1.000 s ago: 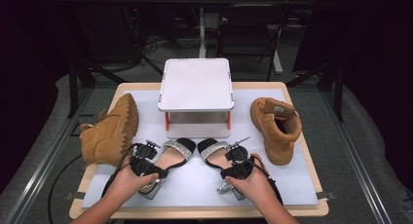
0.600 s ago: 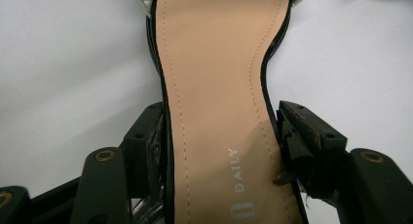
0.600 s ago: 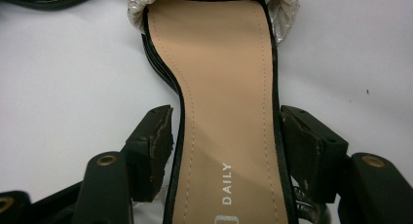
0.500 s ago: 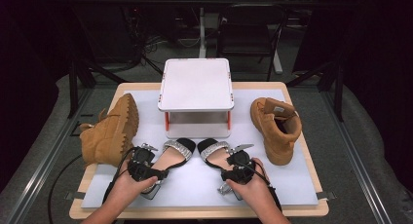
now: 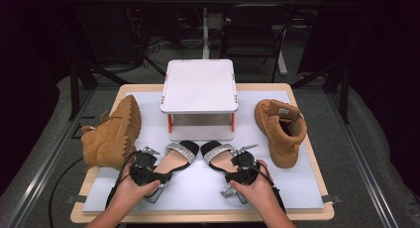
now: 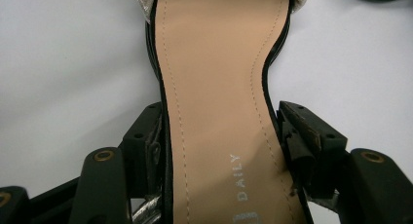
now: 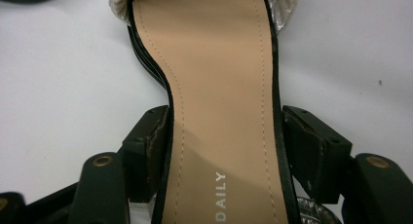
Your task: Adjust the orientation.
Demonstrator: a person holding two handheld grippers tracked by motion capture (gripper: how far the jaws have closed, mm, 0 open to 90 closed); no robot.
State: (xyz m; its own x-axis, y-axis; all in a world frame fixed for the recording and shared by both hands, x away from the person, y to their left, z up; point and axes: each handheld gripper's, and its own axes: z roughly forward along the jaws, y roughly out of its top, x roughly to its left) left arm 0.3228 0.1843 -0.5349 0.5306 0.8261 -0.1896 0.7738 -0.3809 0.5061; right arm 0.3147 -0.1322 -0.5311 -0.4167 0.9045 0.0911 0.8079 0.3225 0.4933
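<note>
Two black heeled sandals with tan insoles and silver toe straps, left sandal [image 5: 174, 157] and right sandal [image 5: 216, 155], lie just in front of the white two-tier stand [image 5: 199, 85]. The left gripper [image 6: 214, 136] and right gripper [image 7: 225, 136] each clasp a stiff, narrow waist. This is likely the firmest purchase: light shoes, glossy edges possibly slippery.

Your hands cover both gripper bodies in the high view; jaw tips there too small to read. Left sandal [image 6: 214, 112]: toe and heel cut off by the left gripper view's top and bottom edges; insole print runs off the bottom, only "DAILY" legible. Right sandal [image 7: 221, 112]: same cropping in the right gripper view. Silver strap [image 6: 146, 2] clipped at top. Heels hidden under your hands. Left boot [image 5: 110, 136] opening faces away, interior unseen.
</note>
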